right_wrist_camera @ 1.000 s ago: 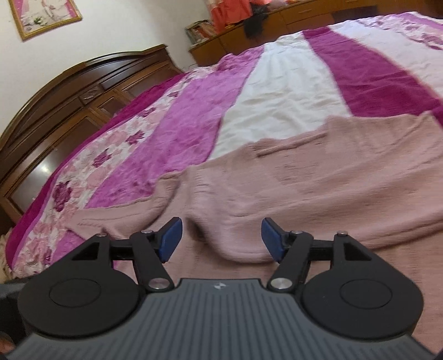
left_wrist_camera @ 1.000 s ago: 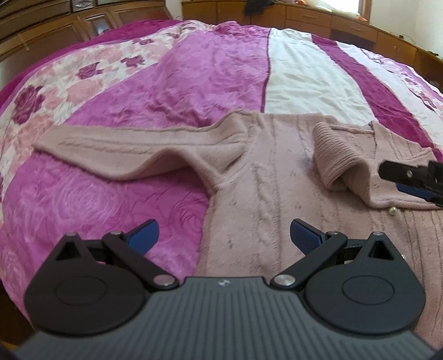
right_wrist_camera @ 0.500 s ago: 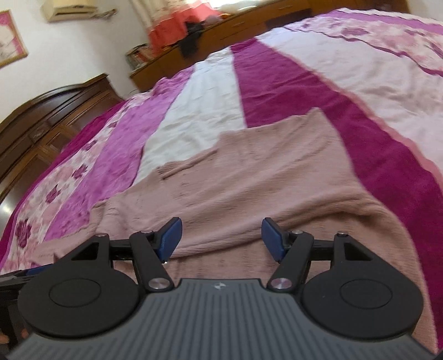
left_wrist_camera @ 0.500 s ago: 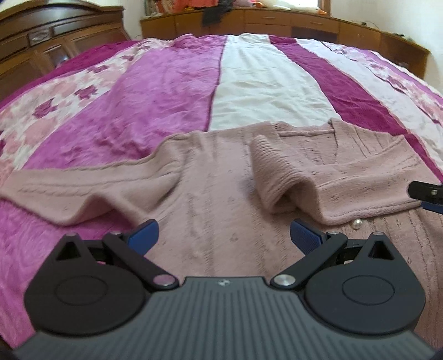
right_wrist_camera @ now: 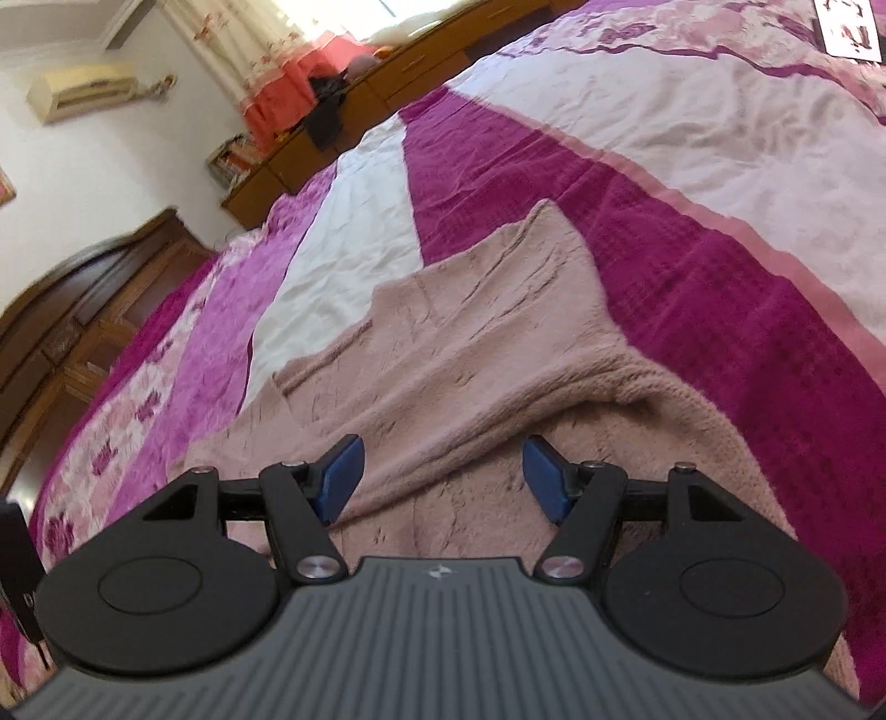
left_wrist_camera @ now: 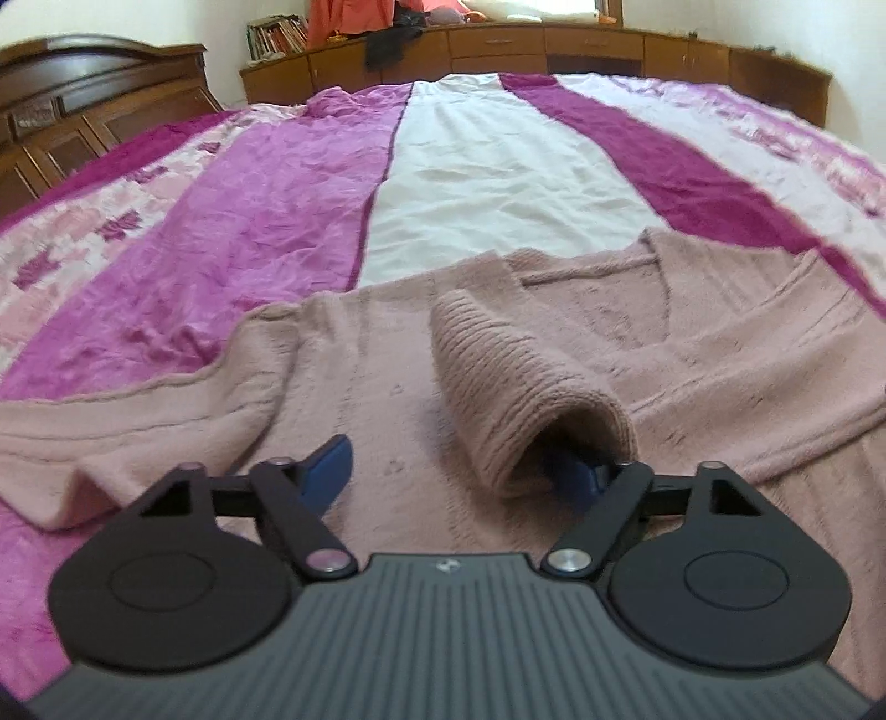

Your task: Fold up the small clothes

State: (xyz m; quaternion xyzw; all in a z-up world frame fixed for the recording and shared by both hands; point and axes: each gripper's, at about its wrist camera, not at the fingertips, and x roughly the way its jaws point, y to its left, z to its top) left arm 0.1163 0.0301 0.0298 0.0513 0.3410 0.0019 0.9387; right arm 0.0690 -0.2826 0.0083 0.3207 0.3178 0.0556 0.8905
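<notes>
A dusty-pink knitted cardigan [left_wrist_camera: 387,399] lies spread on the bed's striped magenta, white and floral bedspread [left_wrist_camera: 266,199]. The left claw [left_wrist_camera: 459,476] gapes wide over the cardigan, its right pad at the ribbed cuff [left_wrist_camera: 526,399] mouth. The right claw [right_wrist_camera: 443,476] hangs spread apart above the cardigan's folded sleeve [right_wrist_camera: 470,343].

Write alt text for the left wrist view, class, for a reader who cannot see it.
The open left gripper hangs low over a dusty pink knitted cardigan spread on a bed, its right fingertip tucked inside the ribbed sleeve cuff folded across the front. Below lies a pink, white and magenta striped bedspread, with wooden cabinets behind.
</notes>
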